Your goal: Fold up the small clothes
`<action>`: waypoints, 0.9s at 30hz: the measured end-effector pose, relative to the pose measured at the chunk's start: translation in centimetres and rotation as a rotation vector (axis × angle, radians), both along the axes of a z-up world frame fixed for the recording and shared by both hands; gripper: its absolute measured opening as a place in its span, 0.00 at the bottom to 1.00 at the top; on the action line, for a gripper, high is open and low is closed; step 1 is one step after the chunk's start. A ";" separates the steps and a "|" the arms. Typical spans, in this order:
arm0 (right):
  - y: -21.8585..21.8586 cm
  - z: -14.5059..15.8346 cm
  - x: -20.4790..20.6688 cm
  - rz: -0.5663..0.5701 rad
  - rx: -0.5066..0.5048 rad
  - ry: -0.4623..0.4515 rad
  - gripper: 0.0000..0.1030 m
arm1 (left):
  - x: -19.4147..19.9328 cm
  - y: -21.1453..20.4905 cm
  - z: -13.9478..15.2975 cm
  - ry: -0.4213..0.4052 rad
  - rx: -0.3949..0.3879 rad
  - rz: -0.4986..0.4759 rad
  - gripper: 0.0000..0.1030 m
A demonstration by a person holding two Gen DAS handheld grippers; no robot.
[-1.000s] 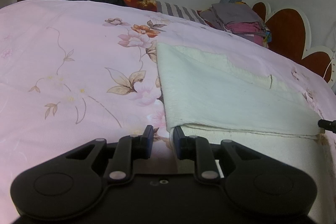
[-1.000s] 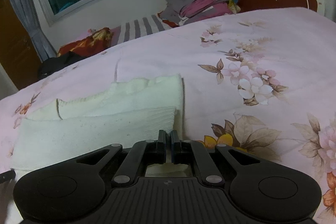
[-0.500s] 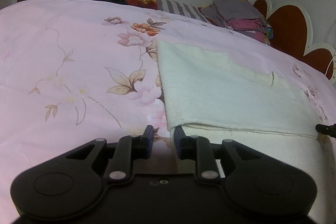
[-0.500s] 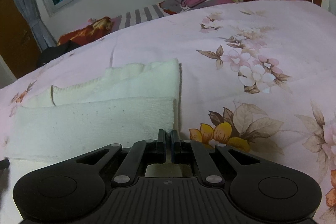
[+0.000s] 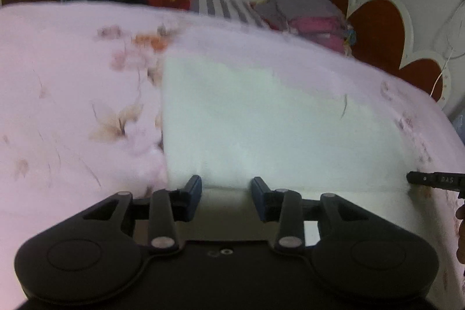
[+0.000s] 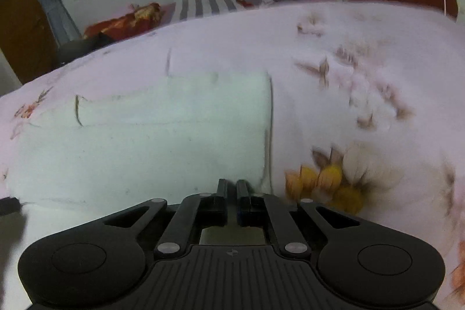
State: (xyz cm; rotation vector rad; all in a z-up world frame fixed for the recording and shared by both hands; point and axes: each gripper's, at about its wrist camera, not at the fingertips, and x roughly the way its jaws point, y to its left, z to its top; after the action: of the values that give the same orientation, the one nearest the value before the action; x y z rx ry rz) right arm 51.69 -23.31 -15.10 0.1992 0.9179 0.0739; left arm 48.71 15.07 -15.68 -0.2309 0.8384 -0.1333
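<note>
A cream knitted garment (image 5: pixel 261 121) lies folded flat on the pink flowered bedspread (image 5: pixel 72 106). My left gripper (image 5: pixel 226 188) sits over the near left end of the upper layer's near edge. Its jaws are opening, with cloth lying under the gap and the pads off it. My right gripper (image 6: pixel 231 188) is shut on the near right corner of the garment (image 6: pixel 145 150). Its tip (image 5: pixel 418 179) shows at the right end of that near edge in the left wrist view. The left gripper's tip (image 6: pixel 8 205) peeks in at the far left of the right wrist view.
A pile of folded clothes (image 5: pixel 308 16) and striped and red bedding (image 6: pixel 130 22) lie at the bed's far side below the window. A red-brown scalloped headboard (image 5: pixel 377 31) stands on the right. Part of a hand (image 5: pixel 460 237) shows at the right edge.
The left jaws have spread apart and that gripper has shifted right along the cloth's near edge. The right gripper stays shut at the corner and has moved slightly; both views are now blurred.
</note>
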 end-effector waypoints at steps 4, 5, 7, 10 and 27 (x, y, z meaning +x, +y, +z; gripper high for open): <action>-0.4 1.8 1.7 -0.005 0.024 -0.075 0.03 | 3.3 0.7 0.9 -0.054 0.007 0.002 0.48; -0.4 1.6 2.5 -0.013 0.023 -0.067 0.03 | 4.6 0.9 0.8 -0.066 0.022 0.006 0.48; -0.4 0.9 3.9 -0.022 -0.002 -0.065 0.03 | 7.1 1.7 0.2 -0.071 0.028 0.028 0.48; -0.5 -1.2 5.2 -0.003 -0.026 -0.019 0.03 | 10.2 2.2 -1.6 -0.031 0.054 0.013 0.45; 11.1 -0.3 4.9 0.264 0.030 -0.086 0.03 | 6.8 -6.5 -0.9 -0.077 0.083 -0.122 0.52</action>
State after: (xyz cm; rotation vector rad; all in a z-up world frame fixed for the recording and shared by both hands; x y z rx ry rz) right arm 56.61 -12.21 -15.42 0.1007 0.8540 0.3386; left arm 55.55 8.61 -16.62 -0.0961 0.7800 -0.2196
